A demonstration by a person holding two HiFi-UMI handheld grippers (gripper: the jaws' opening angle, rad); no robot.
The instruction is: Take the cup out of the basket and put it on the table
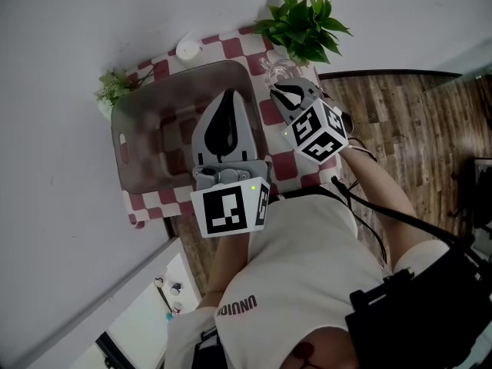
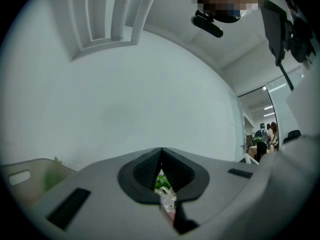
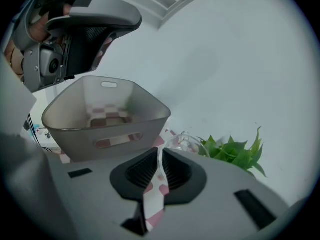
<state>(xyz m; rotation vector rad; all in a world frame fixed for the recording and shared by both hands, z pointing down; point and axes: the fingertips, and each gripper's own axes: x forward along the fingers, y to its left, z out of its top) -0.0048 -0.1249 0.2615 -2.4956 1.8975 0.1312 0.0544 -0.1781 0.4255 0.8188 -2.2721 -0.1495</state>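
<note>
The right gripper [image 3: 160, 151] pinched the glass cup [image 3: 182, 140] by its rim just beside the basket [image 3: 107, 119] (on the potted plant's [image 3: 232, 151] side). The left gripper [image 2: 161, 151], jaws pressed together, hung over the basket.

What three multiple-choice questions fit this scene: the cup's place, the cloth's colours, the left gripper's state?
1. Where is the cup? A outside the basket, by the big plant; B in the basket; C on the floor.
2. The cloth has checks of: A blue and white; B red and white; C green and yellow.
3. The left gripper is: A wide open; B clamped on the basket; C shut, empty.
Answers: 1 A, the cup shows past the basket's rim beside the big plant; 2 B, red and white squares show around the basket; 3 C, its tips meet with nothing between.
</note>
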